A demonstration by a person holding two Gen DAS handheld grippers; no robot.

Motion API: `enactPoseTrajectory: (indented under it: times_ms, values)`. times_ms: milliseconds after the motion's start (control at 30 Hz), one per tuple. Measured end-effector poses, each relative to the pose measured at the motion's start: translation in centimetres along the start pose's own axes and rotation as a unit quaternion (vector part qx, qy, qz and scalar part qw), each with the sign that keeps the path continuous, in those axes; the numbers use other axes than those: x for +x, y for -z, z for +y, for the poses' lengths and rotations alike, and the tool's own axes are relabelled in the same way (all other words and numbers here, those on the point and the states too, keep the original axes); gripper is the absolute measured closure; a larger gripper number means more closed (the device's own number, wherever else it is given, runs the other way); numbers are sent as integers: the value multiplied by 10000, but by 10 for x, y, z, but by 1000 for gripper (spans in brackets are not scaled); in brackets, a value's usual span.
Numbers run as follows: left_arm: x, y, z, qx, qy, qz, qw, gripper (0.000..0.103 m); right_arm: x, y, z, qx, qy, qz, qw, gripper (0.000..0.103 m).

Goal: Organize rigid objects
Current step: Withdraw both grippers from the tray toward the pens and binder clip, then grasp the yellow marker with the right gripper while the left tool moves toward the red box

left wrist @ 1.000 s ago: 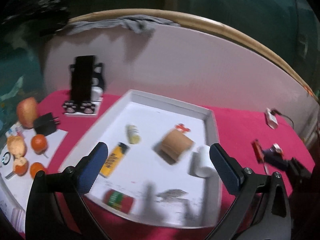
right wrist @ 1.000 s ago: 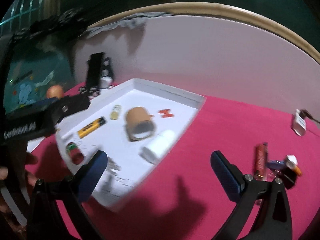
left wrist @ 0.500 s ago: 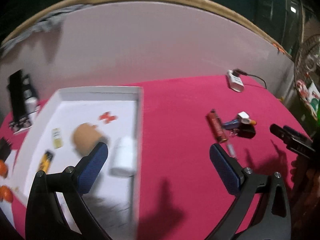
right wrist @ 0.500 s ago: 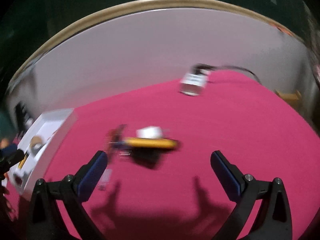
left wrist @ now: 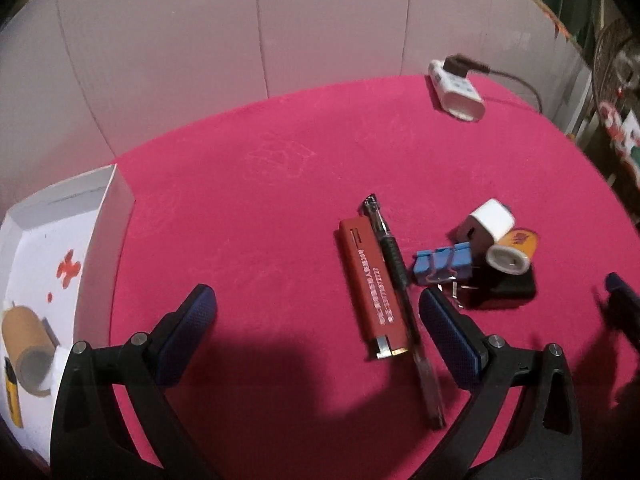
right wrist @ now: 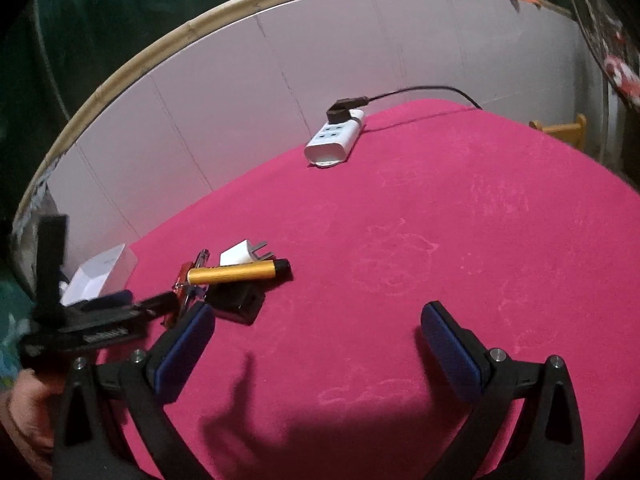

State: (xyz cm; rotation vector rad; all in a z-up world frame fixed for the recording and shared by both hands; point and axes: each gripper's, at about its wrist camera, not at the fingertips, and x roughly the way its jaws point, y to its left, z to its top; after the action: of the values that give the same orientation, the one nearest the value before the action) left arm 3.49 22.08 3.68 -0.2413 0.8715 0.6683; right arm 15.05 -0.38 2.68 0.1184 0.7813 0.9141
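Loose rigid items lay clustered on the pink worktop [left wrist: 260, 200], outside the white tray [left wrist: 102, 216].
The tray held a brown cardboard tube [left wrist: 26, 338] and a yellow lighter [left wrist: 12, 396]; the left hand-held gripper [left wrist: 318, 320] and right hand-held gripper [right wrist: 318, 330] hovered spread apart, empty, the red flat case [left wrist: 372, 288] beside a black pen [left wrist: 394, 272].

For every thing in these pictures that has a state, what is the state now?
left gripper: open, empty
right gripper: open, empty
red case: lying flat
pen: lying beside it
power strip: one plug inserted
white tray: holding a cardboard roll
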Motion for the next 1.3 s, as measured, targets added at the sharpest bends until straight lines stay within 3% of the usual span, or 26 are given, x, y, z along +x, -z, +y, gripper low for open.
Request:
enactPoseTrajectory:
  times_ms: [133, 267, 400, 500, 667, 767, 1033, 1133, 1300]
  values:
    - [3, -1, 7, -180, -43, -72, 9998, 1, 5, 1, -19, 509, -224, 114, 9984, 0]
    - [3, -1, 22, -492, -85, -117, 9987, 1, 3, 1, -18, 521, -260, 95, 9983, 0]
    - [6, -1, 19, -306, -140, -151, 9993, 5, 4, 1, -16, 482, -238, 124, 9985, 0]
    - [8, 1, 7, 57, -221, -206, 9995, 19, 3, 1, -17, 482, -240, 130, 9985, 0]
    - [8, -3, -10, 524, -117, -278, 9982, 63, 5, 1, -16, 450, -203, 142, 9987, 0]
    - [7, 0, -20, 750, -53, -356, 9965, 79, 5, 1, -16, 454, -201, 142, 9987, 0]
    - [1, 7, -8, 296, 210, -364, 9987, 80, 9, 0, -10, 340, -69, 199, 9992, 0]
    - [0, 10, -6, 196, 252, -386, 9987, 80, 14, -2, 6, -111, -115, 302, 9994, 0]
    - [0, 10, -2, 58, 399, -380, 9985, 80, 19, -16, 46, -805, -179, 126, 9965, 0]
